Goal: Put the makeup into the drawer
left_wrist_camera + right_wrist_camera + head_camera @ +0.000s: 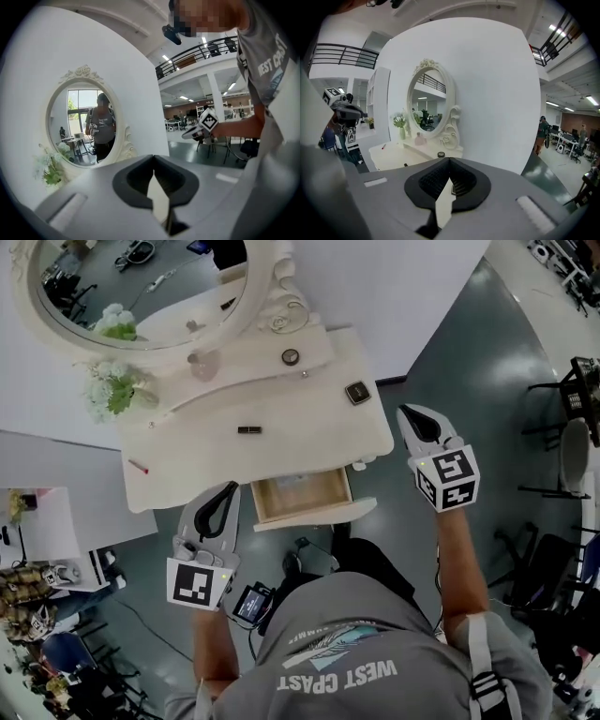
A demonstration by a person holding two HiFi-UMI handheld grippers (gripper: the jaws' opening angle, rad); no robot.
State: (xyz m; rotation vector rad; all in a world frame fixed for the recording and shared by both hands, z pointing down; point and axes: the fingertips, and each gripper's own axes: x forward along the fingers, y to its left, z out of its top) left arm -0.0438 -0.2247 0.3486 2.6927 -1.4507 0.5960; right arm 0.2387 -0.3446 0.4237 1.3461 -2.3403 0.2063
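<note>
- Head view: the makeup lies on the dressing table (187, 460), all of it outside the open drawer (302, 493): dark tube (248, 429), square compact (357, 392), round pot (291, 356), pink pencil (138, 466). The left gripper (229, 491) is at the front edge, just left of the drawer. The right gripper (413, 413) is off the table's right end.
- Left gripper view: jaws closed tip to tip, holding nothing; oval mirror (84, 124) ahead.
- Right gripper view: jaws closed, empty, facing the table.
</note>
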